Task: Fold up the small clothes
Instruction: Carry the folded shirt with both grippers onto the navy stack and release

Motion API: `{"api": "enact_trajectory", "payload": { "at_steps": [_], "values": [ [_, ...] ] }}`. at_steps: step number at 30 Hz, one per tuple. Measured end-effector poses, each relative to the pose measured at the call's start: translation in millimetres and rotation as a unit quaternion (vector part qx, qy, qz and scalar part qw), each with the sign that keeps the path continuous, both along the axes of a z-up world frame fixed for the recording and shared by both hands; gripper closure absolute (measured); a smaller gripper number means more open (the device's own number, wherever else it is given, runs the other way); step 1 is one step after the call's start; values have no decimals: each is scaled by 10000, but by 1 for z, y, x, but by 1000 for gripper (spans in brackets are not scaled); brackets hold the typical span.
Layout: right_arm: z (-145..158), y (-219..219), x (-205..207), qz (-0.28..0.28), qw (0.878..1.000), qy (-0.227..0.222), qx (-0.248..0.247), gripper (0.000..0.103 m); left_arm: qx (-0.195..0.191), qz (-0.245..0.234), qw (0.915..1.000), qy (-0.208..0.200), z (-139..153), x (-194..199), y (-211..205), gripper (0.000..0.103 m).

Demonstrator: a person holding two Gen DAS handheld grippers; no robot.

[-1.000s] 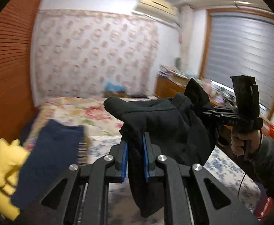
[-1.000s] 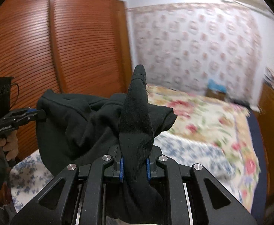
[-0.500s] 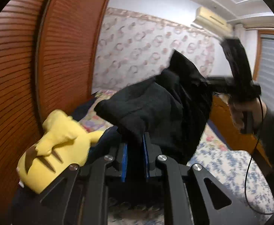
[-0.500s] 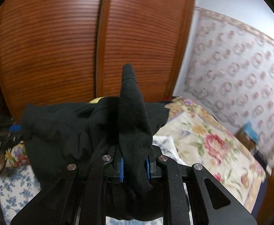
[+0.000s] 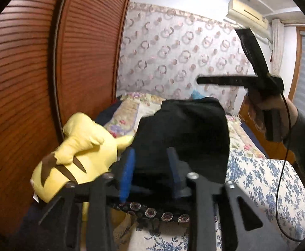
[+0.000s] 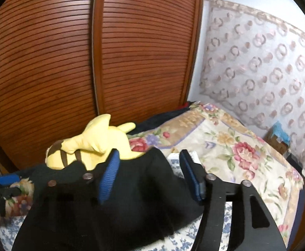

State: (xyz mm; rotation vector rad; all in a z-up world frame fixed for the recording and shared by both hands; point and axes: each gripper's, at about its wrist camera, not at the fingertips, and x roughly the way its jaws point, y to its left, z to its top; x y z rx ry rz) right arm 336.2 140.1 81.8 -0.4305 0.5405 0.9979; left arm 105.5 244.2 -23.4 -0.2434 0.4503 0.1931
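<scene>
A black garment (image 5: 183, 133) lies bunched on the bed against a yellow plush toy (image 5: 79, 152). My left gripper (image 5: 150, 152) is low over it. Its jaws are opening, and the cloth sits loose between the blue pads (image 5: 127, 173) without being pinched. In the right wrist view the same black garment (image 6: 142, 192) spreads under my right gripper (image 6: 150, 154), whose jaws are also opening, wide apart and off the fabric. The right gripper (image 5: 200, 81) shows in the left wrist view up in the air, held by a hand (image 5: 267, 104), clear of the cloth.
Slatted wooden wardrobe doors (image 6: 89, 62) stand close on the left behind the plush toy (image 6: 96, 144). A floral quilt (image 6: 236, 146) covers the far bed, and a blue-flowered sheet (image 5: 267, 177) the near part. A dark band with round motifs (image 5: 158, 213) lies under the left gripper. A cable (image 5: 282, 188) hangs from the hand.
Both grippers were shut on the black garment and held it up. Now their jaws have parted, and the garment has dropped onto the bed beside the plush toy.
</scene>
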Motion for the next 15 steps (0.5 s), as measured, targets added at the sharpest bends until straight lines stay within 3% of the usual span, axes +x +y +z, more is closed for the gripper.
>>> {"api": "enact_trajectory", "payload": {
  "at_steps": [4, 7, 15],
  "values": [
    [2, -29, -16, -222, 9997, 63, 125, 31, 113, -141, 9998, -58, 13, -3, -7, 60],
    [0, -58, -34, -519, 9984, -63, 223, 27, 251, -235, 9993, -117, 24, -7, -18, 49],
    [-2, -145, -89, -1201, 9911, 22, 566, 27, 604, -613, 9961, -212, 46, -16, -63, 47]
  ]
}}
